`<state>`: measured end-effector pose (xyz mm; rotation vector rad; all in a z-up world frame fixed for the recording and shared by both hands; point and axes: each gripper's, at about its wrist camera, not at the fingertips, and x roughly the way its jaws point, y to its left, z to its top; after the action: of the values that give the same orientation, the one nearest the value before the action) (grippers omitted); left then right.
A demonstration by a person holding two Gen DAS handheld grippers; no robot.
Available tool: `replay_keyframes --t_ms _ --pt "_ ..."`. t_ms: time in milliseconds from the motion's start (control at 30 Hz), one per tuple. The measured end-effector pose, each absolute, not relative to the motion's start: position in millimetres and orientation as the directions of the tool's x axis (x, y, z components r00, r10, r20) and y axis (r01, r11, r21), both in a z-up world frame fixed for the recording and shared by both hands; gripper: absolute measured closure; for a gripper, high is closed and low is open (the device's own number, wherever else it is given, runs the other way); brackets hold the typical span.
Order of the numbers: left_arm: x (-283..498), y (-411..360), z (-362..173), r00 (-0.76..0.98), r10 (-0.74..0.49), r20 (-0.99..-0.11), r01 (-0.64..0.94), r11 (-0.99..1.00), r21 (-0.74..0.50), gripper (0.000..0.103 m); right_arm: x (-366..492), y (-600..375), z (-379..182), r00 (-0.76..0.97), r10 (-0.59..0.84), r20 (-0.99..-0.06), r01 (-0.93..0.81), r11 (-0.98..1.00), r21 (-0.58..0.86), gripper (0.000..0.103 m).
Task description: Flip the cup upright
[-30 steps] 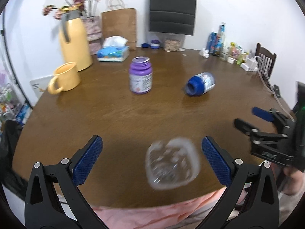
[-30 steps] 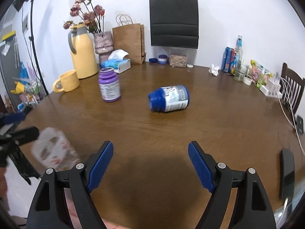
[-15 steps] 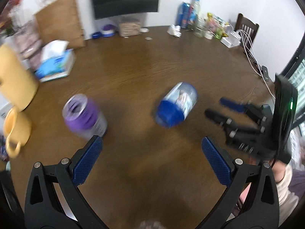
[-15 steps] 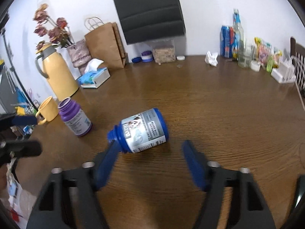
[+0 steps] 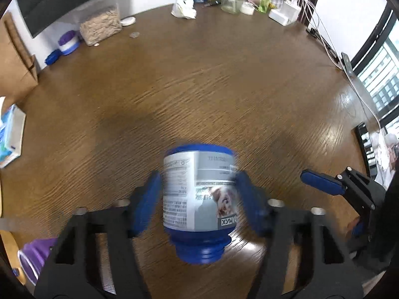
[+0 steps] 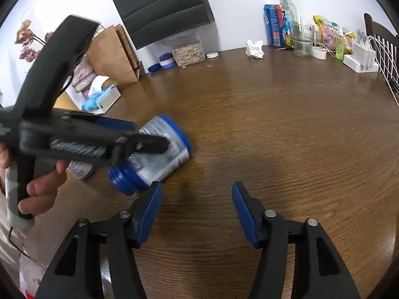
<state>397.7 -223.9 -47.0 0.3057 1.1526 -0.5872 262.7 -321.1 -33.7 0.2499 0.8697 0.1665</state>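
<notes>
Closing my left gripper [image 5: 199, 196] around the blue cup [image 5: 199, 199], I am seeing its blue pads [image 5: 147, 204] pressing both sides of the labelled body, though the blur is making the contact a little hard to judge. The cup is lying on its side on the brown wooden table [image 5: 224, 87], its threaded blue mouth pointing toward the near edge and its base toward the far side. From the right wrist view the left gripper [image 6: 152, 144] is reaching in from the left over the cup [image 6: 159, 154], with a hand [image 6: 37, 186] gripping its handle. My right gripper [image 6: 197, 206] is hovering just right of the cup, its pads [image 6: 149, 211] standing apart with nothing between them. A purple jar [image 6: 79, 168] is sitting behind the hand, near the left edge.
</notes>
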Motion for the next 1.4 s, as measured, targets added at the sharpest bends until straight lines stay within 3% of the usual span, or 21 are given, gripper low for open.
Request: replay_keyframes --t_ms 100,167,200,233,367,667,867,900,933,1000,1100,1267,1400 --pt "407.2 -225.8 -46.4 0.298 -0.275 -0.914 0.527 0.846 -0.082 0.047 268.4 -319.1 -32.0 0.642 0.256 -0.722 -0.055 0.955 0.290 0.037" --pt "420.6 -216.0 -46.9 0.288 -0.286 -0.914 0.421 0.895 -0.147 0.047 274.1 -314.2 -30.1 0.645 0.269 -0.715 -0.072 0.953 0.293 0.028" --pt "426.1 -210.5 -47.2 0.279 -0.296 -0.913 0.373 0.910 -0.181 0.047 276.9 -310.1 -28.4 0.650 0.282 -0.705 -0.093 0.951 0.295 0.016" --pt "431.9 -204.6 -47.7 0.269 -0.311 -0.912 0.329 0.919 -0.216 0.047 279.2 -305.4 -26.3 0.657 0.295 -0.694 -0.116 0.949 0.293 0.014" --pt "443.6 -198.9 -47.8 0.276 -0.312 -0.909 0.261 0.935 -0.242 0.047 293.0 -285.5 -20.7 0.670 0.331 -0.664 -0.186 0.941 0.282 0.014" --pt "458.2 -192.0 -48.3 0.194 -0.346 -0.918 0.232 0.925 -0.300 0.047 346.9 -291.6 -31.2 0.650 0.429 -0.627 -0.177 0.888 0.424 0.014" --pt "460.9 -189.1 -54.2 0.156 -0.369 -0.916 0.192 0.921 -0.338 0.047 359.7 -284.6 -61.3 0.588 0.447 -0.674 -0.158 0.881 0.446 0.014" --pt "460.7 -190.2 -54.9 0.157 -0.370 -0.916 0.193 0.921 -0.339 0.047 362.5 -284.8 -64.5 0.577 0.468 -0.670 -0.157 0.868 0.471 0.018" --pt "460.7 -191.6 -54.7 0.157 -0.372 -0.915 0.196 0.920 -0.340 0.047 363.5 -285.7 -64.0 0.572 0.490 -0.658 -0.168 0.855 0.491 0.031" --pt "460.2 -192.9 -53.4 0.163 -0.367 -0.916 0.204 0.921 -0.333 0.045 365.1 -287.4 -61.6 0.575 0.469 -0.671 -0.164 0.869 0.467 0.032" --pt "459.5 -198.6 -47.3 0.186 -0.321 -0.929 0.248 0.930 -0.272 0.040 366.7 -290.0 -58.9 0.570 0.450 -0.687 -0.186 0.886 0.426 0.033" --pt "457.1 -224.1 -27.7 0.283 -0.138 -0.949 0.425 0.905 -0.005 0.036 369.3 -294.5 -53.3 0.548 0.413 -0.727 -0.259 0.911 0.322 0.033" --pt "463.0 -242.5 -15.7 0.380 -0.185 -0.906 0.604 0.792 0.091 0.036 378.9 -306.9 -53.7 0.529 0.432 -0.730 -0.283 0.901 0.329 0.033"
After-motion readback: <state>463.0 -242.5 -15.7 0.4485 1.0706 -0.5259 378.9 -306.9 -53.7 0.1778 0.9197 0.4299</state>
